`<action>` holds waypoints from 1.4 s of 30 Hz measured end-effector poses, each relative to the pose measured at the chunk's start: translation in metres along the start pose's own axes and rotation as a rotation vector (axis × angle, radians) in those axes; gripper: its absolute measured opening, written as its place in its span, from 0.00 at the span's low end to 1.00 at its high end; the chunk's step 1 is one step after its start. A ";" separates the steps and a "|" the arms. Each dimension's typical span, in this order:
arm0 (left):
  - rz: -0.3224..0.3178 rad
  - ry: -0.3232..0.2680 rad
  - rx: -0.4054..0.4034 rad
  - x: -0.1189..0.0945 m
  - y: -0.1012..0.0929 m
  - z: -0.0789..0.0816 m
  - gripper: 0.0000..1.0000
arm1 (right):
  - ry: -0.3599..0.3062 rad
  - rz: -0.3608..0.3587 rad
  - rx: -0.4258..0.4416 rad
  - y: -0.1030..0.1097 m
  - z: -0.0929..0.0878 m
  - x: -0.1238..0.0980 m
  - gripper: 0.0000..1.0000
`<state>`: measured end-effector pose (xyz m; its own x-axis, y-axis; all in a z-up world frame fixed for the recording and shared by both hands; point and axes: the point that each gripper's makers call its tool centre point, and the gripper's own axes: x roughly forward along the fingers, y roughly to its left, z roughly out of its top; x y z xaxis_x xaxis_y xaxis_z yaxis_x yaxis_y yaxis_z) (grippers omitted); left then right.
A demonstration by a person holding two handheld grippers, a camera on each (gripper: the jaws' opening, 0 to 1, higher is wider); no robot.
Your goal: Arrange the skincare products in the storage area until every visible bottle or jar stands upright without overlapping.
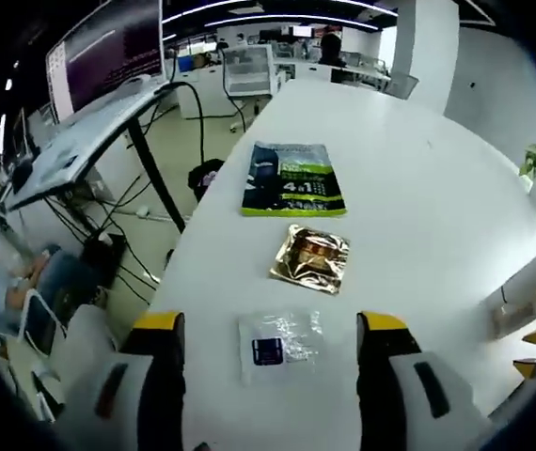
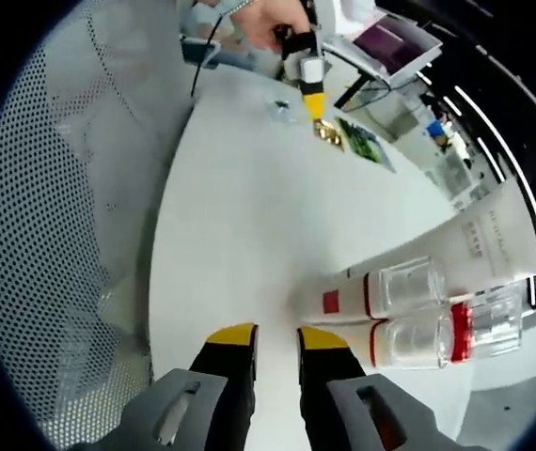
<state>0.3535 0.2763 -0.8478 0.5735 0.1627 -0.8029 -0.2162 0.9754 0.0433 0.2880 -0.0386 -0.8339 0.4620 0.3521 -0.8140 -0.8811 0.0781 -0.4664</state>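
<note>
Two capped bottles (image 2: 409,324) are seen lying just right of the right gripper (image 2: 277,340), jaws nearly together, empty. Likely rigid, slick, prone to roll; best gripped mid-body. Left gripper (image 1: 273,324) jaws held wide apart w/ a clear sachet (image 1: 280,344) between them.

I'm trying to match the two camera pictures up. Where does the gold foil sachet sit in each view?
Left gripper view: the gold foil sachet lies mid-picture on the white table, between the green-and-black packet and the clear sachet.
Right gripper view: it is a small gold patch near the top, just below the left gripper.
Shared landmark: the green-and-black packet.
</note>
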 end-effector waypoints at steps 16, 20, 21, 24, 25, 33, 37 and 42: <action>-0.014 -0.007 -0.037 0.015 -0.004 -0.016 0.73 | 0.020 -0.016 -0.073 0.000 -0.002 0.000 0.09; -0.050 0.010 0.018 0.010 -0.010 -0.014 0.39 | 0.030 -0.014 -0.086 0.001 -0.004 0.001 0.08; -0.049 0.013 0.030 0.009 -0.011 -0.015 0.37 | 0.030 -0.012 -0.088 0.001 -0.004 0.002 0.08; -0.052 0.020 0.017 0.005 -0.013 -0.017 0.36 | 0.032 -0.007 -0.089 0.003 -0.005 0.003 0.08; -0.053 0.025 0.015 0.003 -0.014 -0.018 0.36 | 0.033 -0.007 -0.092 0.003 -0.005 0.003 0.08; -0.183 -0.048 -0.168 -0.011 -0.036 0.011 0.35 | -0.004 -0.016 -0.049 -0.002 0.003 -0.001 0.08; -0.228 -0.180 -0.063 -0.041 -0.050 0.043 0.36 | -0.067 -0.018 0.029 -0.007 0.016 -0.005 0.08; -0.253 -0.297 0.053 -0.070 -0.065 0.060 0.36 | -0.139 -0.030 0.116 -0.016 0.030 -0.010 0.09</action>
<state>0.3742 0.2106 -0.7587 0.8089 -0.0559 -0.5853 -0.0014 0.9953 -0.0970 0.2940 -0.0154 -0.8078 0.4772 0.4731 -0.7406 -0.8765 0.1947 -0.4404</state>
